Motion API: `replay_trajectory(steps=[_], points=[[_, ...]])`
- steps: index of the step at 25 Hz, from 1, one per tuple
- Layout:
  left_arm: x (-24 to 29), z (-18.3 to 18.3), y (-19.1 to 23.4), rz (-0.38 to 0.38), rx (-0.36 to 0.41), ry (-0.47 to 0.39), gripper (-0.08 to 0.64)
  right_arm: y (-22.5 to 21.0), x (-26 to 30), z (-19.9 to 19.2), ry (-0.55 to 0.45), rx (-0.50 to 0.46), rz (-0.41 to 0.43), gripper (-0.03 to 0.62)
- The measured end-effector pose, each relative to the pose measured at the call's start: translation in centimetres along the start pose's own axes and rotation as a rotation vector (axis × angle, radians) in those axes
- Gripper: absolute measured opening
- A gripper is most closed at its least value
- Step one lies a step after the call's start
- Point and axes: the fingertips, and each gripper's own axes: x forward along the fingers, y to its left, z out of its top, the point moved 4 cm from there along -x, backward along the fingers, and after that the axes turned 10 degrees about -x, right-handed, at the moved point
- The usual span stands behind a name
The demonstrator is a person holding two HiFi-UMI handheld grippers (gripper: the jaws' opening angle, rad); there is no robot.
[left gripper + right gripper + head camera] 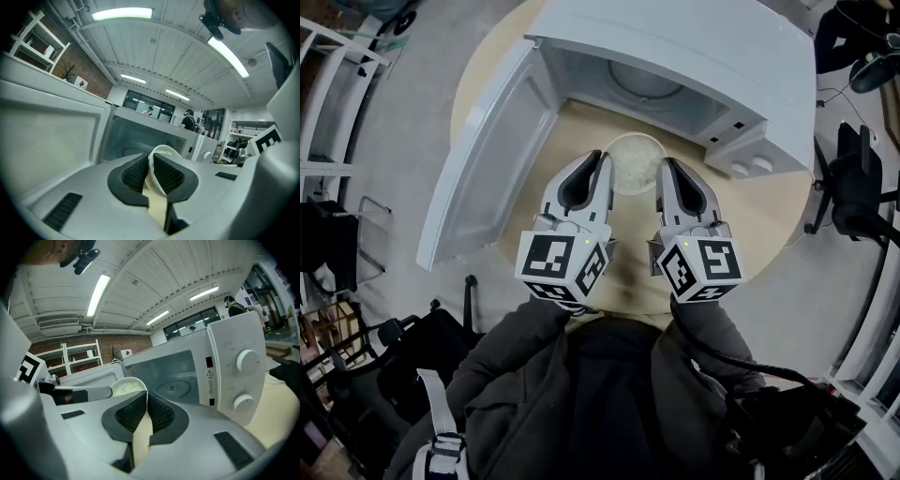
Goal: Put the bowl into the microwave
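Note:
A white bowl [635,161] with pale food in it hangs just in front of the open microwave [675,56]. My left gripper [602,171] is shut on the bowl's left rim, and my right gripper [665,176] is shut on its right rim. In the left gripper view the bowl's rim [164,151] is pinched between the black pads of the left gripper [152,165], with the microwave cavity [140,136] ahead. In the right gripper view the bowl [125,386] lies left of the right gripper [146,405], whose pads clamp its rim. The glass turntable [173,387] is visible inside.
The microwave door [487,159] stands swung open to the left. The control panel with two knobs [247,361] is on the right. The microwave sits on a round wooden table [581,122]. A white shelf [328,84] stands left, a black chair [853,187] right.

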Motion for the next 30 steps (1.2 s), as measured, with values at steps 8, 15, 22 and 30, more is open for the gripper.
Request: replay_trajectory(steps=[8,15,22,30], points=[[2.5,-0.4,1.6,-0.011,-0.02,0.042,0.044,-1.0,2.3,-0.8,0.037,0.01,-0.031,0.015],[4.6,-0.5,2.8,-0.006,-0.027,0.067,0.043,-1.8,4.4,-1.3,0.048,0.032,-0.053,0.015],[8.9,0.3,3.9,-0.008,-0.061,0.081,0.044,-3.8,7.3,-0.5,0.041,0.047,-0.097,0.015],[14.1,0.9,5.3,-0.005,-0.104,0.084,0.044,-6.3,10.9,0.0,0.03,0.065,-0.148,0.017]])
